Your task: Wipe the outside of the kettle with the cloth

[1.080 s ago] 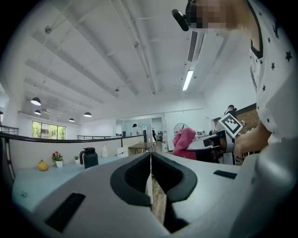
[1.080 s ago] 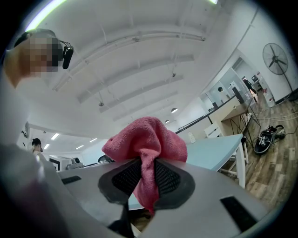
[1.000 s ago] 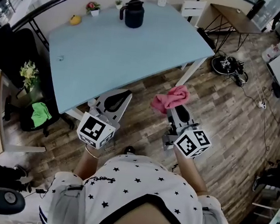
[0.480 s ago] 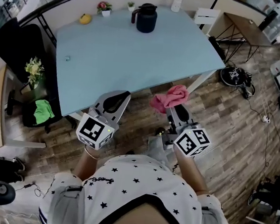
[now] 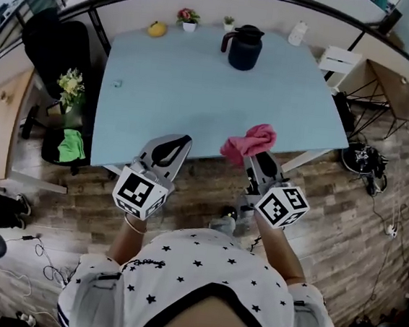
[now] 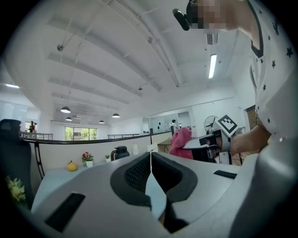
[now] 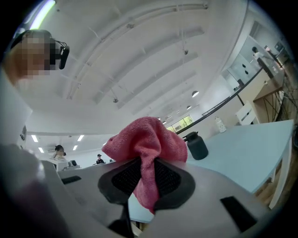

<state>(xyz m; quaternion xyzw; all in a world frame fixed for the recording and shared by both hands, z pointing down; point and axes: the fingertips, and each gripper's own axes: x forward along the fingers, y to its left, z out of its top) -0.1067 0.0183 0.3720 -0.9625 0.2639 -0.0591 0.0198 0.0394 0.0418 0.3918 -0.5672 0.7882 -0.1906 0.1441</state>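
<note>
My right gripper [image 5: 257, 159] is clenched on the pink cloth [image 5: 249, 142], bunched ahead of the jaws for wiping, my left gripper [image 5: 170, 148] is pressed together on nothing, and the dark kettle [image 5: 244, 47] stands well apart at the table's [image 5: 196, 100] far edge.

Carried forward to the counter [image 5: 196, 100] within the last second. A second ago over the wooden floor [image 5: 345, 210], well short of the near edge; now with the tips of the left tool [image 5: 180, 141] and the right tool [image 5: 256, 159] at that edge, and with the pink cloth [image 5: 248, 143] above the pale blue top instead of the boards. Also nearer to the dark kettle [image 5: 244, 49], before at the upper left of the head view, now close to its top middle.
</note>
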